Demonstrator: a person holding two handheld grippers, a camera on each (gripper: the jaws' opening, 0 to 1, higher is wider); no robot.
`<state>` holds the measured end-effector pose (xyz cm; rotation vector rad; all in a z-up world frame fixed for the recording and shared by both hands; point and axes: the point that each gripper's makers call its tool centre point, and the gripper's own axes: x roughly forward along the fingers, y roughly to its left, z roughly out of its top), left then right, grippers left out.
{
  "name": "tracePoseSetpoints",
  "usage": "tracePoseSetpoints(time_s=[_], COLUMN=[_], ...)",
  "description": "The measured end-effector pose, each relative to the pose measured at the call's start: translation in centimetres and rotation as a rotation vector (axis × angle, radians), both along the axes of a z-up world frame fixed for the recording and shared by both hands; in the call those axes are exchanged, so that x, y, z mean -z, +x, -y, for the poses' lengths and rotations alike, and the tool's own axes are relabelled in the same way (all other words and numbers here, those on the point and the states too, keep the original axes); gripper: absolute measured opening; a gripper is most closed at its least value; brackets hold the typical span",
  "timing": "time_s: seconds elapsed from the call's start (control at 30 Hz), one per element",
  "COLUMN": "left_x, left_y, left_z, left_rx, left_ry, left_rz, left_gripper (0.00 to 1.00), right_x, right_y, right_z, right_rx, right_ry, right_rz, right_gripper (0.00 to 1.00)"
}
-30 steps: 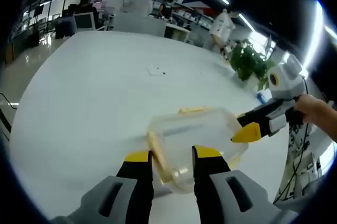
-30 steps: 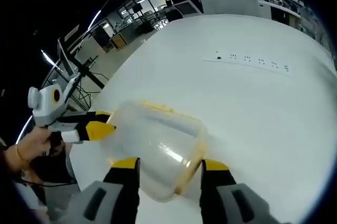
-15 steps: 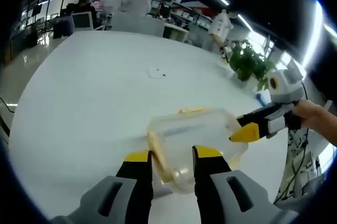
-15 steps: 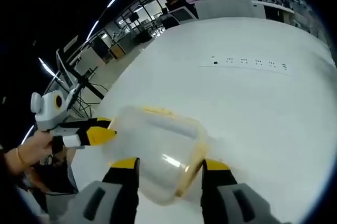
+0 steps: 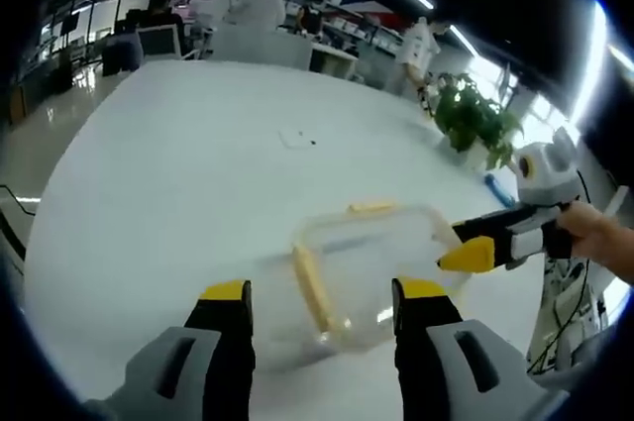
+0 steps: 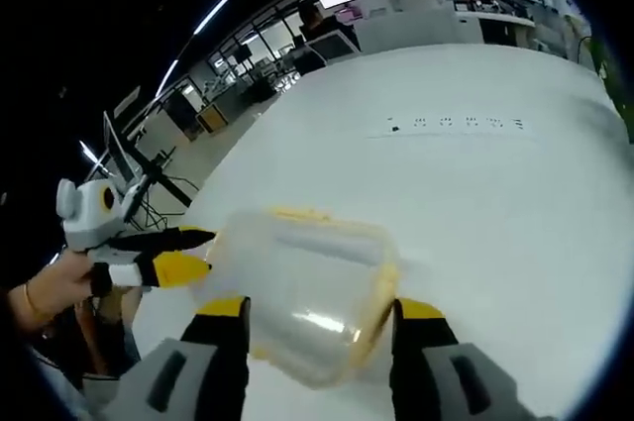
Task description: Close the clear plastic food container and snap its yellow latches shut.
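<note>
Both claws, left [image 5: 322,292] and right [image 6: 319,309], are being held open around the box [image 5: 371,267] on the table [image 5: 178,163]; its lid is being seen down, latches [image 5: 313,287] maybe unsnapped

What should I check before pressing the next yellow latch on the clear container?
1. Left gripper open, jaws either side of the near yellow latch: ok.
2. Right gripper open, straddling the clear container: ok.
3. Lid seated flat on the container: cannot tell, plastic too transparent.
4. Near latch snapped down: cannot tell.
5. Far yellow latch snapped down: cannot tell.
6. Container resting on the white table, well in from its edge: ok.
</note>
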<state>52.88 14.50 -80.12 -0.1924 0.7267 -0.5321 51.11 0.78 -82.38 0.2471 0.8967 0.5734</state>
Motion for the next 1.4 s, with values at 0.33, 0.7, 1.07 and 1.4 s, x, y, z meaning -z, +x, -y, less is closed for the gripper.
tracePoseSetpoints(time_s=[0.33, 0.7, 1.07, 1.4], left_x=[-1.6, -1.2, -0.6, -0.9], left_y=[-2.5, -4.3, -4.1, -3.9], left_z=[-0.4, -0.9, 0.3, -0.6], left_rx=[0.051, 0.034, 0.048, 0.033], left_ry=[0.043, 0.007, -0.001, -0.011], left_rz=[0.064, 0.054, 0.042, 0.051], left_gripper=[0.62, 0.62, 0.61, 0.61], right_x=[-0.7, 0.4, 0.5, 0.4], right_y=[-1.5, -2.3, -0.9, 1.3], right_z=[2.1, 2.7, 2.1, 0.5], right_rx=[0.032, 0.049, 0.038, 0.007], right_ry=[-0.042, -0.035, -0.057, -0.048], right_rz=[0.045, 0.029, 0.063, 0.085], right_gripper=[0.60, 0.60, 0.60, 0.61])
